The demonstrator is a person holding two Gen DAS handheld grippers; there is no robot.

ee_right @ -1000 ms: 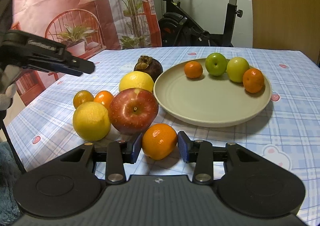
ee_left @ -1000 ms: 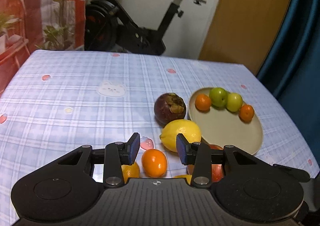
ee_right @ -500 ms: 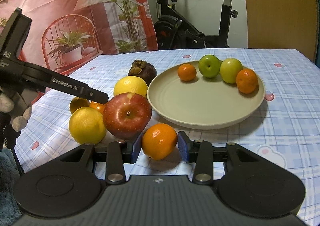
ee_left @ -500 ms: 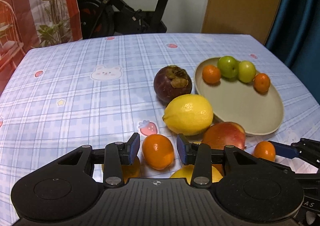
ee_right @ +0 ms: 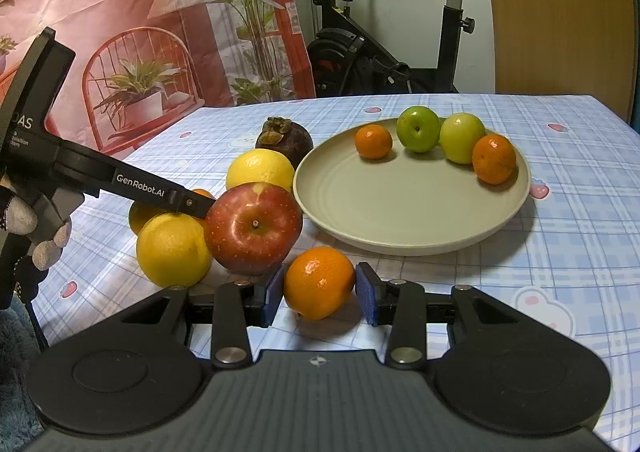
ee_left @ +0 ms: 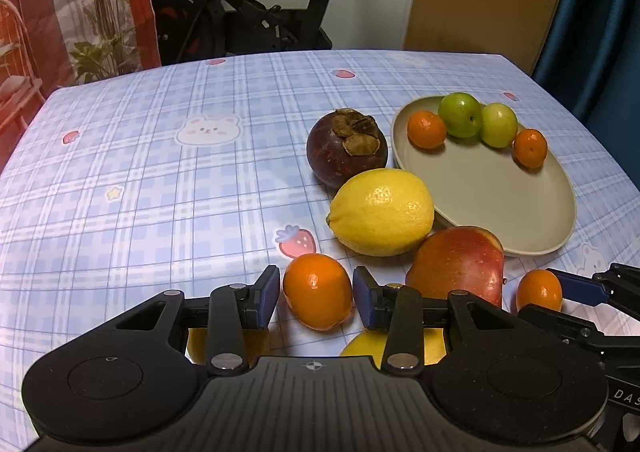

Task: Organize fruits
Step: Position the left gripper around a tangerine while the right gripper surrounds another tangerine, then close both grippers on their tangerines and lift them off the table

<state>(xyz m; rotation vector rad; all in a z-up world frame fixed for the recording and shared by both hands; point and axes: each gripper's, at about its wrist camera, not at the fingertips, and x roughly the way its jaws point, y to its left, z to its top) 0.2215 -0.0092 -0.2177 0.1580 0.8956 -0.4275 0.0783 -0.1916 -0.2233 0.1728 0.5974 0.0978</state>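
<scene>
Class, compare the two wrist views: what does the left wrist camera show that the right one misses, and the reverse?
Only the left view shows the white bear print on the blue checked tablecloth. Only the right view shows the red potted-plant backdrop and the black left tool from outside. Both show the beige round plate, the red apple and a small orange between blue pads.

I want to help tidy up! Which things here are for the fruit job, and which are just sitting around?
For the job:
- round beige plate, holding two small oranges and two green fruits
- red apple
- two yellow lemons
- dark purple mangosteen
- small oranges between each tool's fingers

Just around:
- black exercise bike
- blue checked tablecloth
</scene>
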